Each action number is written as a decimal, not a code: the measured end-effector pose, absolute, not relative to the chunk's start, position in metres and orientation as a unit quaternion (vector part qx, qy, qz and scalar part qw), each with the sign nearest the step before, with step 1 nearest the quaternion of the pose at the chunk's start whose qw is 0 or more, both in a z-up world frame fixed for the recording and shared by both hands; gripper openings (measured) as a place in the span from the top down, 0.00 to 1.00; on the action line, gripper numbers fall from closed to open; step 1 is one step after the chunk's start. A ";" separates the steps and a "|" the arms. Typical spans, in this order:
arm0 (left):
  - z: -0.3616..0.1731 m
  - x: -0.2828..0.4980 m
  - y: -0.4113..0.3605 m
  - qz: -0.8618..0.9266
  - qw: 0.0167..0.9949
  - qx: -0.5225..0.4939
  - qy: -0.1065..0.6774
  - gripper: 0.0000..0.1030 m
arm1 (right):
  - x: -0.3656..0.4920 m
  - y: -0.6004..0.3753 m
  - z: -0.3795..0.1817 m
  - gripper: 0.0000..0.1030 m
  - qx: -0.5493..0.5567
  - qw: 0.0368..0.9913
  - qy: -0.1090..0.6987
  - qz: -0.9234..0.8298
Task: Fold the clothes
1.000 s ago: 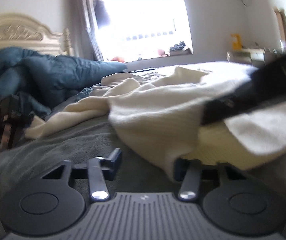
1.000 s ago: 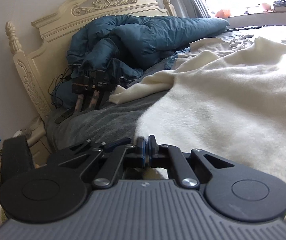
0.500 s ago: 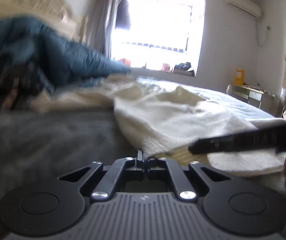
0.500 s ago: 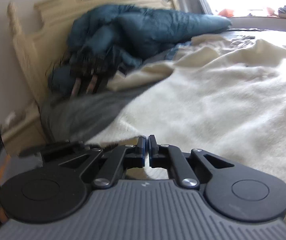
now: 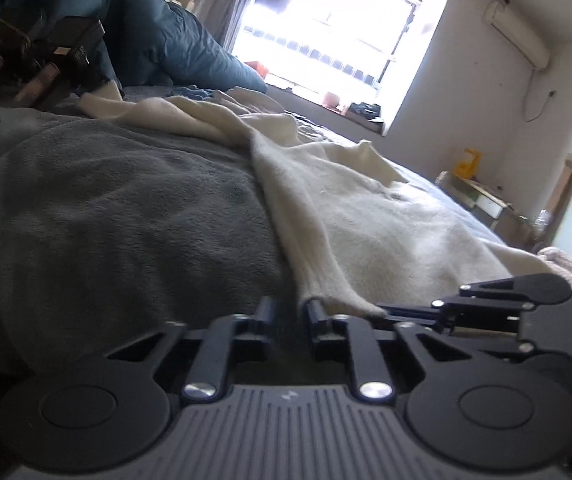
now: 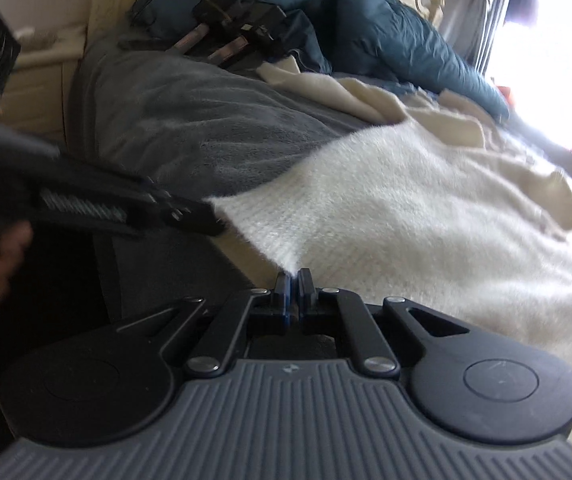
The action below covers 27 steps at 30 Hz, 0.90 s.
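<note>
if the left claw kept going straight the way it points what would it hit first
Probably the cream garment's near hem, just ahead of the open left claw; the grey blanket lies beside it. Depth is unclear.

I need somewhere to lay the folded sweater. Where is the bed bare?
The grey blanket lies bare between the cream sweater and the bed's near edge. Near the headboard it is crowded: blue duvet, dark gadgets.

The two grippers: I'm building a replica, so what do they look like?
Both match. The left gripper and right gripper each have a grey ribbed body, two round black discs, black linkage arms with silver pivot screws, and short black fingers. The right one's pads show blue edges. No cables or sleeves are visible.
</note>
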<state>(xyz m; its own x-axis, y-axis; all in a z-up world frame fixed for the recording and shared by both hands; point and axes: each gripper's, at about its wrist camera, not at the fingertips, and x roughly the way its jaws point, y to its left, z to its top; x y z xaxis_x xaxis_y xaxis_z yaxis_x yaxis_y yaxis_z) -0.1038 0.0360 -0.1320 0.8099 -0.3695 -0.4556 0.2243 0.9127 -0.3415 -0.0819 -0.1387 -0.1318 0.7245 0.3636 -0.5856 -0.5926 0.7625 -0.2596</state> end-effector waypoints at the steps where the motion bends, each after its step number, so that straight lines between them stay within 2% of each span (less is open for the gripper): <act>1: -0.130 -0.100 0.036 -0.160 0.941 -0.135 0.266 0.75 | -0.084 -0.137 -0.133 0.97 -0.228 0.902 0.255 0.264; 4: -0.125 -0.088 0.036 -0.165 0.940 -0.131 0.268 0.65 | -0.092 -0.131 -0.137 0.96 -0.254 0.899 0.239 0.263; 5: -0.123 -0.084 0.036 -0.167 0.940 -0.129 0.269 0.58 | -0.094 -0.128 -0.138 0.96 -0.260 0.899 0.235 0.263; 6: -0.121 -0.080 0.036 -0.169 0.939 -0.127 0.270 0.55 | -0.096 -0.126 -0.139 0.95 -0.262 0.898 0.233 0.265; 10: -0.114 -0.065 0.036 -0.177 0.938 -0.121 0.273 0.55 | -0.102 -0.126 -0.137 0.96 -0.243 0.898 0.241 0.277; 13: -0.124 -0.053 0.032 -0.169 0.935 -0.108 0.294 0.59 | -0.111 -0.135 -0.135 0.96 -0.221 0.903 0.253 0.268; 19: -0.131 -0.059 0.031 -0.172 0.941 -0.075 0.282 0.59 | -0.129 -0.237 -0.111 0.94 -0.009 0.949 0.270 0.161; 20: -0.130 -0.058 0.031 -0.173 0.941 -0.068 0.282 0.58 | -0.132 -0.262 -0.107 0.91 0.035 0.956 0.262 0.130; 22: -0.125 -0.059 0.029 -0.171 0.943 -0.052 0.281 0.57 | -0.138 -0.313 -0.099 0.79 0.124 0.959 0.245 0.067; 23: -0.122 -0.062 0.028 -0.166 0.945 -0.044 0.279 0.55 | -0.142 -0.336 -0.096 0.68 0.162 0.958 0.235 0.035; 24: -0.118 -0.066 0.028 -0.159 0.948 -0.035 0.273 0.52 | -0.147 -0.357 -0.097 0.60 0.192 0.955 0.225 0.003; 27: -0.106 -0.078 0.026 -0.135 0.958 -0.008 0.253 0.51 | -0.159 -0.404 -0.104 0.59 0.265 0.940 0.211 -0.044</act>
